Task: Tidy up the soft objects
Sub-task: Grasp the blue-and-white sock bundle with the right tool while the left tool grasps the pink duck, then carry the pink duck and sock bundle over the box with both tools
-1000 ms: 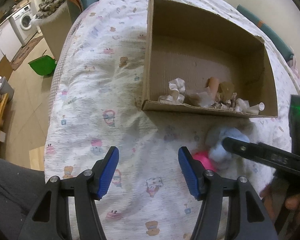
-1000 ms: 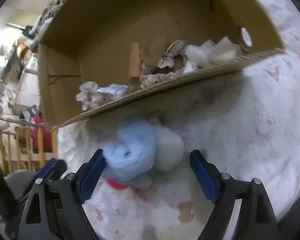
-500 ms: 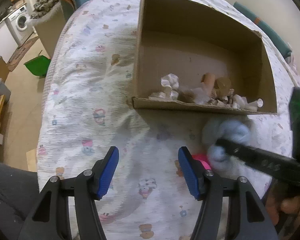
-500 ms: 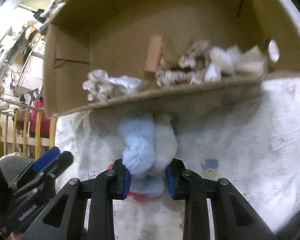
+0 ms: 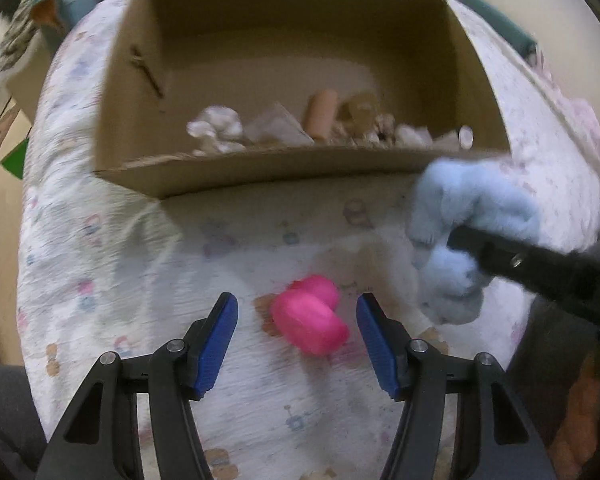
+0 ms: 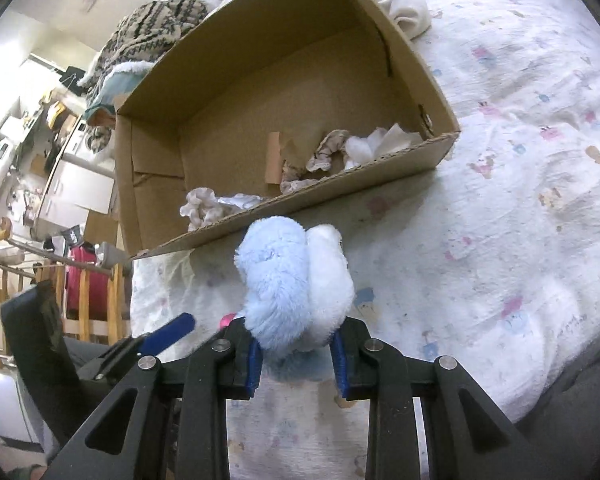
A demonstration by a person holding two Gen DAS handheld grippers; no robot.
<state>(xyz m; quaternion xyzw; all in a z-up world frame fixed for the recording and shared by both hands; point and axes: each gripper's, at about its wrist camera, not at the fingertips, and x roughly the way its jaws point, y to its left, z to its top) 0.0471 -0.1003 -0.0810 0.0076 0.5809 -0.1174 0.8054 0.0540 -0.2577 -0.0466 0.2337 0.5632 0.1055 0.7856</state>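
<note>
Cardboard box (image 6: 404,52) fills the upper middle of both views, sitting on a patterned bedsheet (image 6: 520,184) with scrunchies (image 6: 328,148) and bits of white stuffing (image 5: 216,128) heaped along its near wall. Below the box in the right wrist view, the right gripper (image 6: 296,356) has its blue pads pressed into a fluffy blue and white toy (image 6: 292,280), squeezed tight and held clear of the sheet; those fingers closed within the last second and have stayed so. At lower centre of the left wrist view, the left gripper (image 5: 296,336) stands about half open, its pads either side of a pink soft toy (image 5: 312,320) lying on the sheet, not touching it.
</note>
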